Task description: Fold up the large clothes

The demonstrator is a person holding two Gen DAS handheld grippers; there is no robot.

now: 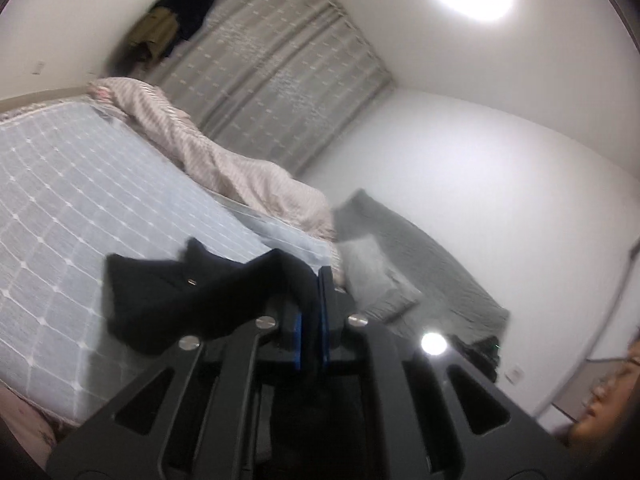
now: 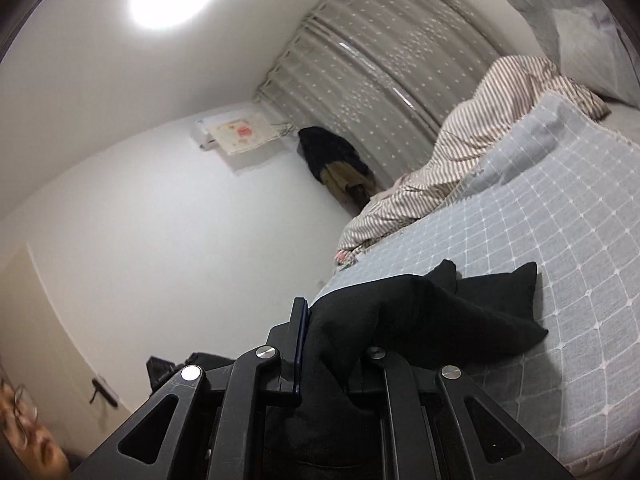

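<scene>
Left hand-held gripper (image 1: 318, 280) clenched on an edge of the black garment (image 1: 192, 292), blue pads pinching the cloth. Right hand-held gripper (image 2: 320, 316) likewise clamped on the black garment (image 2: 440, 312). The garment hangs raised above the bed (image 1: 80, 184), over its grey checked cover. A striped duvet (image 1: 208, 152) is bunched at the bed's far edge.

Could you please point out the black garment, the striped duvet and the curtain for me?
black garment (image 1: 168, 300): left wrist view, its spread cloth.
striped duvet (image 2: 460, 152): right wrist view, its bunched middle.
curtain (image 1: 280, 80): left wrist view, its centre folds.
</scene>
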